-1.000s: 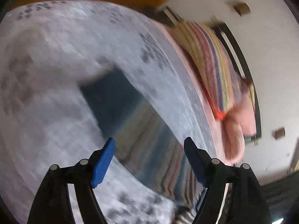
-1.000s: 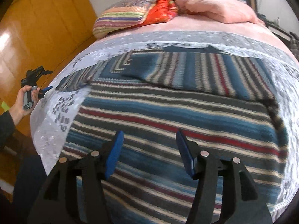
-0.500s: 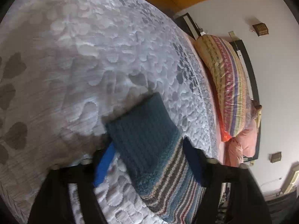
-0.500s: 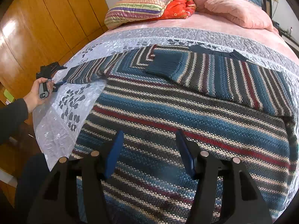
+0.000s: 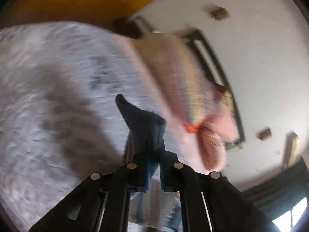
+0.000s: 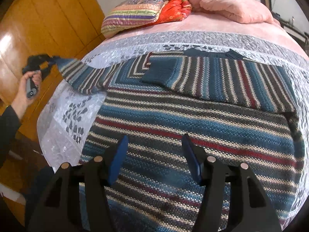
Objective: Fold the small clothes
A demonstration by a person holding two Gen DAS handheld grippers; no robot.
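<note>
Two tools: left tool (image 5: 153, 171) pinches the striped sweater's sleeve cuff (image 5: 143, 127), lifted off the quilt (image 6: 65, 121) past the bed's left edge. Right tool (image 6: 154, 157) gapes wide over the sweater body (image 6: 193, 127), spread flat mid-bed; bare quilt rims it.

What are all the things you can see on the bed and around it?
Striped sweater: one, blue, grey, red and cream, spread on the bed, one sleeve lifted off to the left.
Quilt: one, pale grey with dark leaf prints, under the sweater.
Pink bedding: one heap, at the head of the bed.
Striped pillow: one, many colours, beside an orange cushion.
Wooden wardrobe: one, orange-brown, left of the bed.
Left gripper: black with blue pads, shut on the sleeve cuff.
Right gripper: black with blue pads, open above the sweater.
Hand: one, holding the left gripper.
</note>
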